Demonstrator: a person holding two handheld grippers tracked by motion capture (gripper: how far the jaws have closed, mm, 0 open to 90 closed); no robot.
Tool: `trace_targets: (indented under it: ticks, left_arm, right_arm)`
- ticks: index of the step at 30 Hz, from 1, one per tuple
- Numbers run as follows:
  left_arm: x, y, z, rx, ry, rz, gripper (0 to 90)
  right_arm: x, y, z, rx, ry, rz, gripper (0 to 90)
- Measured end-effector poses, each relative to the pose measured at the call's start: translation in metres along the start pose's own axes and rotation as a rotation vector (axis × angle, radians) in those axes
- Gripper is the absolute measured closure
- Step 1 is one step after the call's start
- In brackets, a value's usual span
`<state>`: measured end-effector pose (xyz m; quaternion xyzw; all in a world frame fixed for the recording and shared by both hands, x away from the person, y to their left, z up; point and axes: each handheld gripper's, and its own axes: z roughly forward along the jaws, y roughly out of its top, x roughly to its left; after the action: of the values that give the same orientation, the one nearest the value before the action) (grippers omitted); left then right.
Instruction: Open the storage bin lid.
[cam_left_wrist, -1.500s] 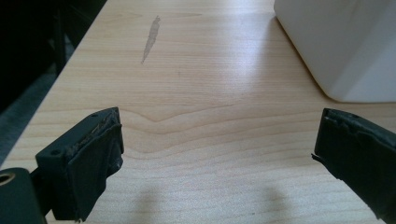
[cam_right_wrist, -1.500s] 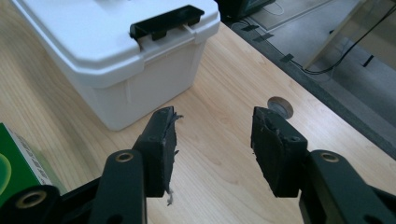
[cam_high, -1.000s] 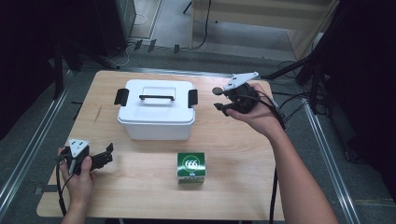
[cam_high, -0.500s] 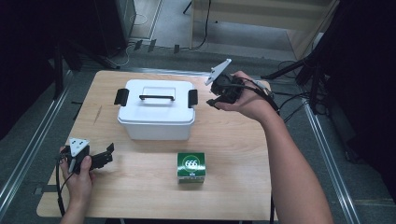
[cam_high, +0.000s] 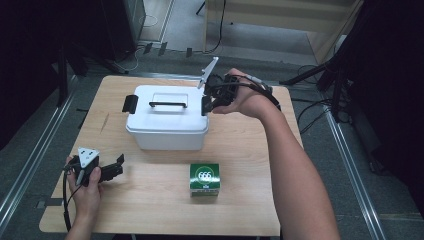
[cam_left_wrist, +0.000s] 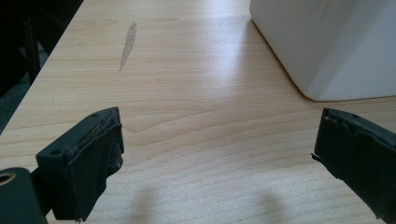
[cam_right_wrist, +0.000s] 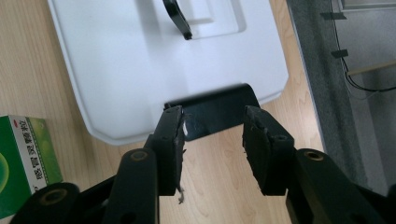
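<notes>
A white lidded box (cam_high: 166, 122) with a black carry handle (cam_high: 167, 104) stands at the back middle of the wooden table (cam_high: 150, 210). It has a black latch on its left end (cam_high: 130, 103) and another on its right end (cam_high: 204, 106). My right gripper (cam_high: 207, 99) hangs over the right latch. In the right gripper view it (cam_right_wrist: 212, 134) is open, and its jaws straddle that latch (cam_right_wrist: 212, 111) from above the lid (cam_right_wrist: 140, 60). My left gripper (cam_high: 118, 166) rests open at the front left, with bare table between its jaws (cam_left_wrist: 215, 154).
A green carton marked 666 (cam_high: 205, 178) sits in front of the white box; its edge (cam_right_wrist: 23, 158) shows in the right gripper view. The box's near corner (cam_left_wrist: 327, 46) lies ahead and right of the left gripper. Cables and stands surround the table on the floor.
My right gripper has swung left from the table's back right edge to the box's right latch and has tipped downward. The left gripper, the box and the carton have stayed still.
</notes>
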<state>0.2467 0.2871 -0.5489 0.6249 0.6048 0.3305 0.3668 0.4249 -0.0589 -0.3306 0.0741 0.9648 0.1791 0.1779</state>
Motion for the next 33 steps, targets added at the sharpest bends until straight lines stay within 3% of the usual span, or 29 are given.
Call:
trace_targets:
  ticks: [13, 22, 33]
  left_arm:
    - [0.001, 0.000, 0.000, 0.005, -0.009, -0.004, 2.1]
    - [-0.001, -0.001, -0.001, 0.001, -0.008, -0.001, 2.1]
    - [0.001, 0.000, -0.001, 0.001, -0.014, -0.007, 2.1]
  right_arm:
    - [0.006, 0.029, 0.019, 0.044, 0.056, -0.093, 69.8]
    - [0.011, 0.049, 0.029, 0.017, 0.046, -0.156, 74.8]
    - [0.016, 0.073, 0.040, 0.054, 0.065, -0.198, 76.5]
